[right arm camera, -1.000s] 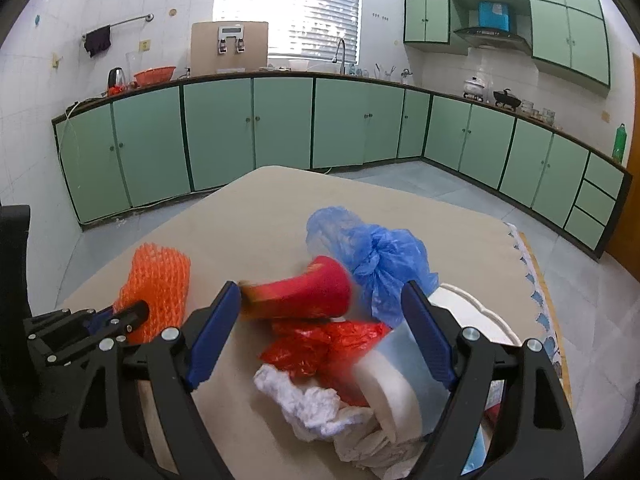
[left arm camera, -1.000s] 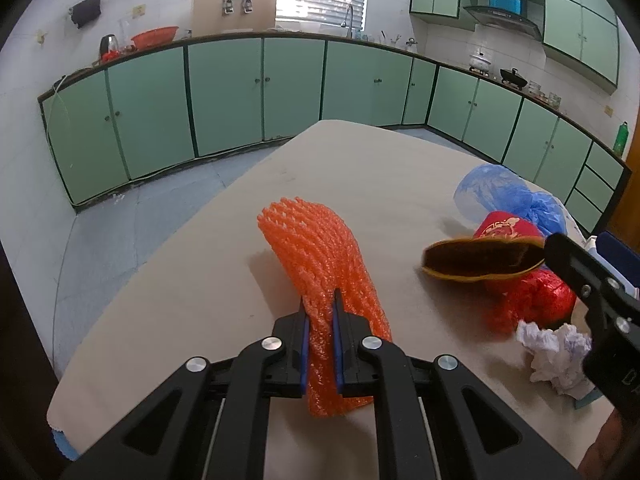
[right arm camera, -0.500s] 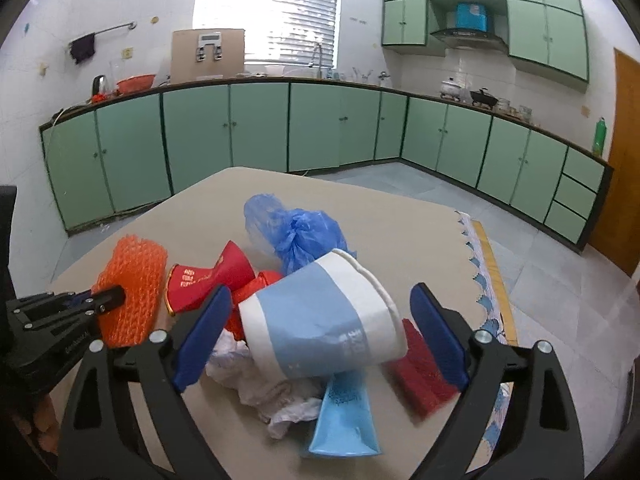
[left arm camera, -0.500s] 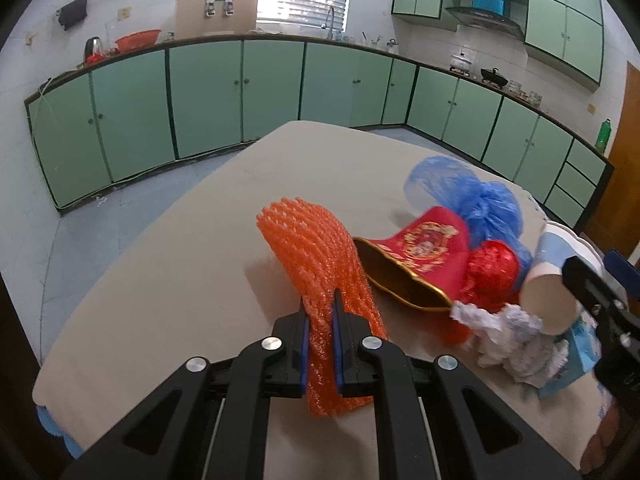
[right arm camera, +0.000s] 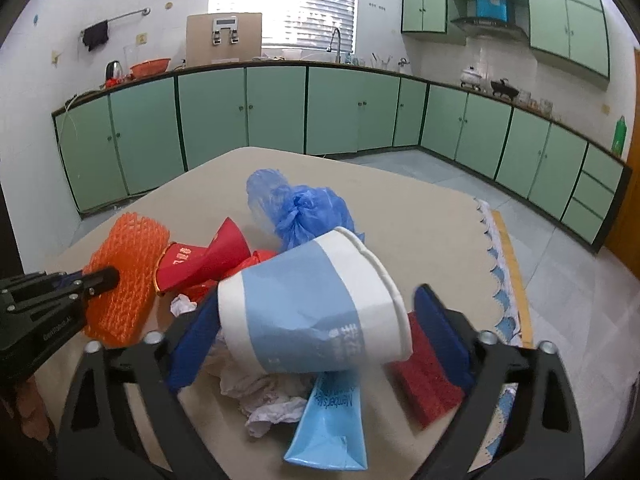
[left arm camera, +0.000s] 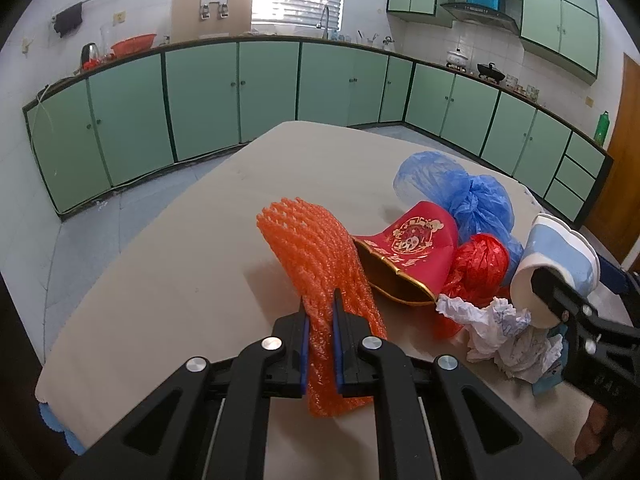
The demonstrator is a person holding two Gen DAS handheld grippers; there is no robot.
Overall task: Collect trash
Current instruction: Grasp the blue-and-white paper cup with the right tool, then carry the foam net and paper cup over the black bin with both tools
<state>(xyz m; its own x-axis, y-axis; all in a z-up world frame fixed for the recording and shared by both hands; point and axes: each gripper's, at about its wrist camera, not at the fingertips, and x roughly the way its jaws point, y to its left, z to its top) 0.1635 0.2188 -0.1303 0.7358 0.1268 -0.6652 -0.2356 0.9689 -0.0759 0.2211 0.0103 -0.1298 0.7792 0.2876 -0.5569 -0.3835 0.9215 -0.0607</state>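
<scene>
My left gripper (left arm camera: 320, 304) is shut on an orange foam net (left arm camera: 312, 248), which stands up from the table beside the trash pile. The pile holds a red gold-trimmed pouch (left arm camera: 412, 240), a blue plastic bag (left arm camera: 460, 192), a red plastic bag (left arm camera: 480, 260) and crumpled tissue (left arm camera: 492, 332). A blue-and-white paper cup (right arm camera: 312, 300) lies tilted on top of the pile. My right gripper (right arm camera: 318, 296) has its jaws closing around the cup. The left pad is at the cup's base and the right pad is just off the rim. The net (right arm camera: 124, 264) also shows at the left in the right wrist view.
A light blue tube (right arm camera: 332, 428) and a red scouring pad (right arm camera: 424, 384) lie under the cup. The beige table (right arm camera: 420, 220) has a scalloped cloth edge on the right. Green cabinets line the far walls across a tiled floor.
The red pouch dropped out from between the right jaws and now lies beside the net. The right gripper moved up to the cup and narrowed around it. The left gripper drifted toward the pile.
</scene>
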